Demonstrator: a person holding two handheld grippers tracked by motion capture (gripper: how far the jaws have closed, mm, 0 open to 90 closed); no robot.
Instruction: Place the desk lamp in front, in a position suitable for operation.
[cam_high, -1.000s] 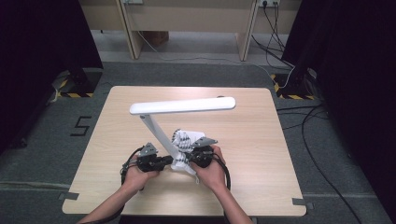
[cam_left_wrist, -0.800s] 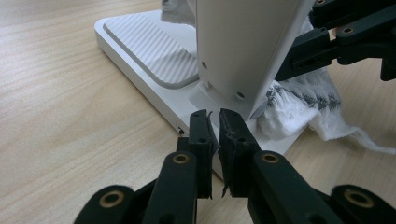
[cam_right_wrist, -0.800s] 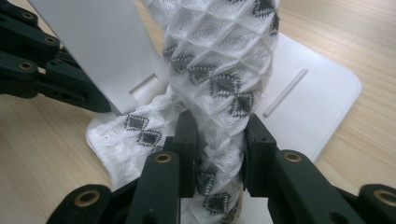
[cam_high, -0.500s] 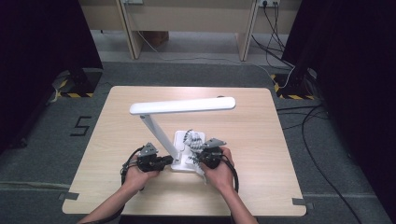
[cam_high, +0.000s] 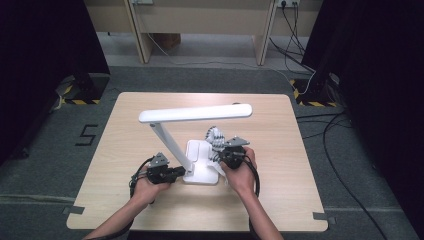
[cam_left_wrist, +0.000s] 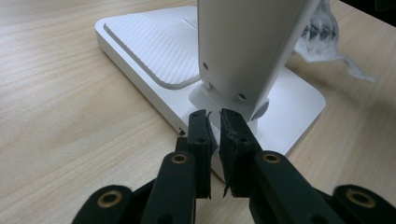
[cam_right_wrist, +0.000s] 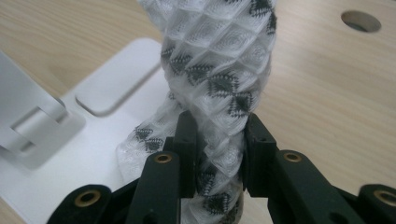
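Observation:
A white desk lamp stands mid-table, with its flat base (cam_high: 199, 150), slanted arm (cam_high: 170, 145) and long head (cam_high: 195, 114). My left gripper (cam_high: 179, 173) lies level at the base's left side, shut, with nothing between its jaws. In the left gripper view its tips (cam_left_wrist: 215, 122) sit at the base edge (cam_left_wrist: 149, 60), just below the arm's hinge (cam_left_wrist: 247, 42). My right gripper (cam_high: 221, 150) is shut on a white cloth with a black diamond pattern (cam_high: 215, 137), held bunched over the base's right part. The cloth (cam_right_wrist: 219, 56) rises between the jaws (cam_right_wrist: 217, 135) above the base (cam_right_wrist: 116, 84).
A round cable hole (cam_right_wrist: 360, 21) is in the tabletop beyond the cloth. The wooden table (cam_high: 280, 130) has bare wood on all sides of the lamp. Cables (cam_high: 345, 125) trail on the floor at the right, and a desk (cam_high: 200, 20) stands at the back.
My right hand has carried the cloth to the right and slightly away over the lamp base. The left gripper and the lamp have stayed in place.

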